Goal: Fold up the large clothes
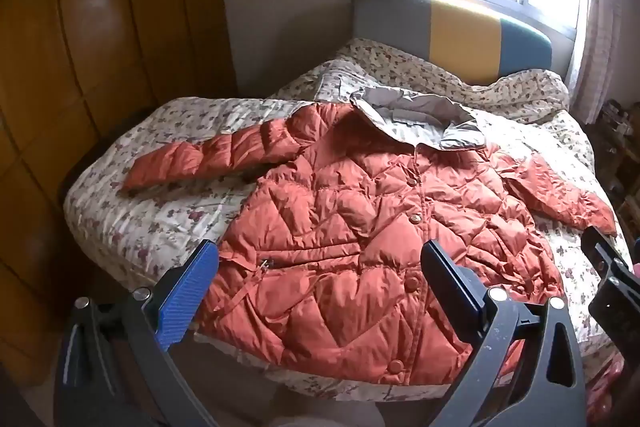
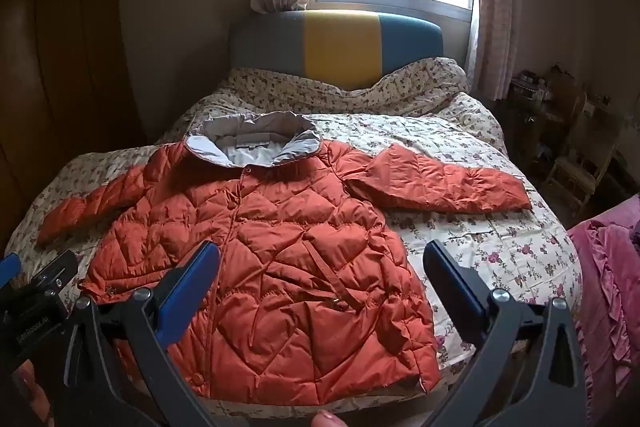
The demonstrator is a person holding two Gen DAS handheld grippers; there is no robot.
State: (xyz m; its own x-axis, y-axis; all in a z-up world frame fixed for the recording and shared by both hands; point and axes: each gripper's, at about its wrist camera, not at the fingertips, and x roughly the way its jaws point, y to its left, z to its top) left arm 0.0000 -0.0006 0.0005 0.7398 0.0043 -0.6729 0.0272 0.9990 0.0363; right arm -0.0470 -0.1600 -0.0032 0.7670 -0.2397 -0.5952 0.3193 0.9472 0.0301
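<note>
The left gripper [image 1: 320, 277] has its two blue-padded fingers spread wide apart, and nothing is between them. The right gripper [image 2: 322, 277] is spread just as wide and holds nothing too. Both hang above the near edge of the puffy orange quilted jacket [image 1: 360, 211], which lies flat, sleeves out, on the flowery bedspread [image 1: 160, 203].

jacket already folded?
No. The orange jacket lies flat and buttoned on the bed, both sleeves spread out to the sides.
</note>
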